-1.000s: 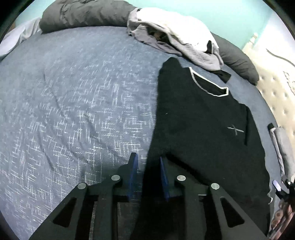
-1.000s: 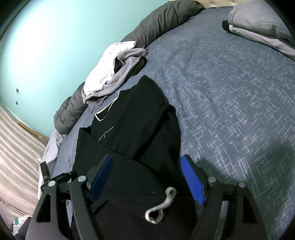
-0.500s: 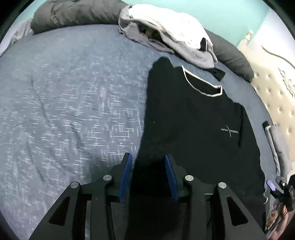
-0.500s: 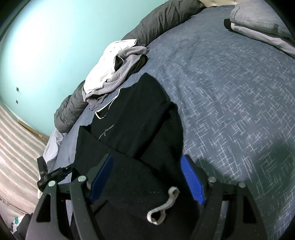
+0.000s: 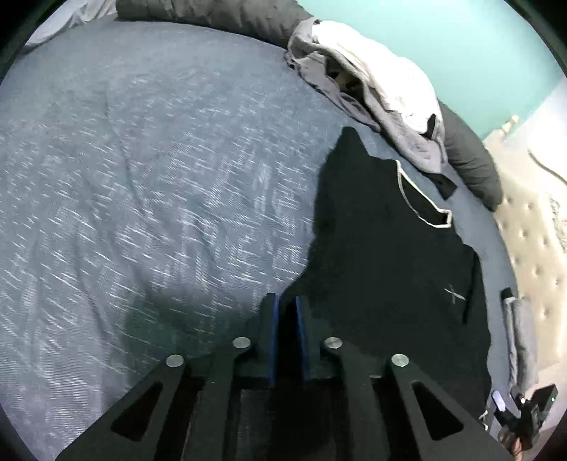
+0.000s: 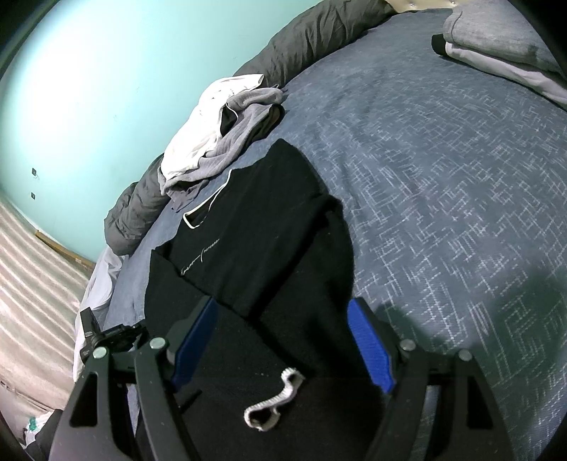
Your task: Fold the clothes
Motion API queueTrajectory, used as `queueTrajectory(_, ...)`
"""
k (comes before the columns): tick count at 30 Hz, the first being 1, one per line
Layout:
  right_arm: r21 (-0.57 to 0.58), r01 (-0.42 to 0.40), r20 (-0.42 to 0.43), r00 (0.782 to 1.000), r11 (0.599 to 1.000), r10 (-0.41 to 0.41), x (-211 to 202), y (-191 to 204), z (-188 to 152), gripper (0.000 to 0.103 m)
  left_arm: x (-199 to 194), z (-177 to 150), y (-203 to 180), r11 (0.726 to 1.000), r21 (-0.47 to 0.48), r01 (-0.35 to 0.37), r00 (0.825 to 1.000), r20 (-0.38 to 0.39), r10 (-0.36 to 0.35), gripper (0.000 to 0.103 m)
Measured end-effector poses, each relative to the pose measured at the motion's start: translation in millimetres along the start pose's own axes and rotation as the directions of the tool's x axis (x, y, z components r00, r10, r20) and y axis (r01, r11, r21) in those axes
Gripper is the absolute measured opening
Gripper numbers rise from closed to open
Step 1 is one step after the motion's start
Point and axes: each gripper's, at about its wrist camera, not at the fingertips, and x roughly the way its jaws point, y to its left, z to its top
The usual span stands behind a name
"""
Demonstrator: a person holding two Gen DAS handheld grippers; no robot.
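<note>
A black shirt (image 5: 389, 248) with a white-trimmed neck lies flat on the blue-grey bedspread (image 5: 141, 177). My left gripper (image 5: 286, 308) is at the shirt's near left edge. Its jaws are closing, with a fold of the black cloth in the narrow gap between the blue pads. In the right wrist view the same shirt (image 6: 255, 227) lies ahead. My right gripper (image 6: 283, 319) hangs open and wide over a second piece of black cloth (image 6: 230, 354) with a white drawstring (image 6: 273, 400); its pads touch nothing.
A heap of grey and white clothes (image 5: 372, 81) lies beyond the shirt's collar, against a dark grey duvet (image 5: 212, 14). Folded grey garments (image 6: 496, 39) sit at the far corner by the padded headboard (image 5: 531, 230). Wide bedspread stretches to the shirt's left.
My left gripper has shifted along the shirt's edge and rolled a little, and its jaws have narrowed around the black cloth. The right gripper has not moved.
</note>
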Motion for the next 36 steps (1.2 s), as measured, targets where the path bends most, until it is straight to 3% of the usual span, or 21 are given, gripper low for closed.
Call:
queueTrajectory(3, 0.005, 0.002, 0.0, 1.0, 1.0, -0.002, 0.2, -1.6, -0.1, 0.077, -12.2, 11.7, -7.2, 0.999, 0.038, -0.035, 0.999, 0.032, 0.034, 0.029)
queueTrajectory(4, 0.005, 0.002, -0.001, 1.0, 1.0, -0.002, 0.5, -1.6, -0.2, 0.077, -16.0, 17.3, -12.3, 0.997, 0.063, -0.039, 0.998, 0.044, 0.037, 0.045)
queueTrajectory(5, 0.003, 0.001, -0.002, 1.0, 1.0, -0.001, 1.1, -1.1, -0.3, 0.077, -13.1, 24.2, -17.8, 0.996, 0.081, -0.032, 0.999, 0.041, 0.029, 0.054)
queueTrajectory(15, -0.062, 0.027, 0.014, 1.0, 0.998, -0.026, 4.5, 4.4, 7.5, 0.077, 36.0, 101.7, -68.1, 0.978, 0.208, 0.0, 0.999, 0.038, -0.008, 0.054)
queueTrajectory(21, -0.063, 0.037, 0.0, 0.999, 0.997, -0.037, 12.7, 0.5, 10.7, 0.077, 68.0, 123.7, -75.1, 0.973, 0.23, 0.001, 1.0, 0.017, -0.005, 0.054)
queueTrajectory(22, -0.065, 0.036, 0.001, 0.999, 0.997, -0.037, 13.5, 0.9, 11.3, 0.077, 72.3, 125.5, -74.4, 0.973, 0.231, 0.004, 1.0, 0.011, -0.006, 0.047)
queueTrajectory(23, -0.067, 0.036, 0.001, 0.999, 0.997, -0.036, 14.4, 1.3, 11.9, 0.077, 76.0, 126.9, -71.9, 0.974, 0.228, 0.001, 1.0, 0.007, -0.003, 0.028)
queueTrajectory(26, -0.071, 0.033, 0.002, 0.999, 0.997, -0.033, 16.7, 3.0, 11.5, 0.077, 80.3, 129.0, -62.6, 0.98, 0.199, 0.011, 1.0, 0.008, -0.013, 0.006)
queueTrajectory(31, -0.093, 0.032, -0.013, 0.999, 0.995, -0.033, 22.0, 9.2, 8.4, 0.077, 81.3, 131.7, -53.9, 0.979, 0.199, -0.043, 0.999, 0.039, 0.035, 0.005)
queueTrajectory(34, -0.102, 0.035, -0.014, 0.999, 0.994, -0.036, 21.3, 11.4, 6.8, 0.077, 90.9, 135.3, -36.2, 0.993, 0.113, -0.036, 0.999, 0.025, 0.033, 0.005)
queueTrajectory(36, -0.103, 0.038, -0.012, 0.999, 0.994, -0.039, 21.3, 11.5, 6.8, 0.077, 97.0, 135.2, -35.4, 0.991, 0.126, -0.054, 0.999, 0.012, 0.053, 0.005)
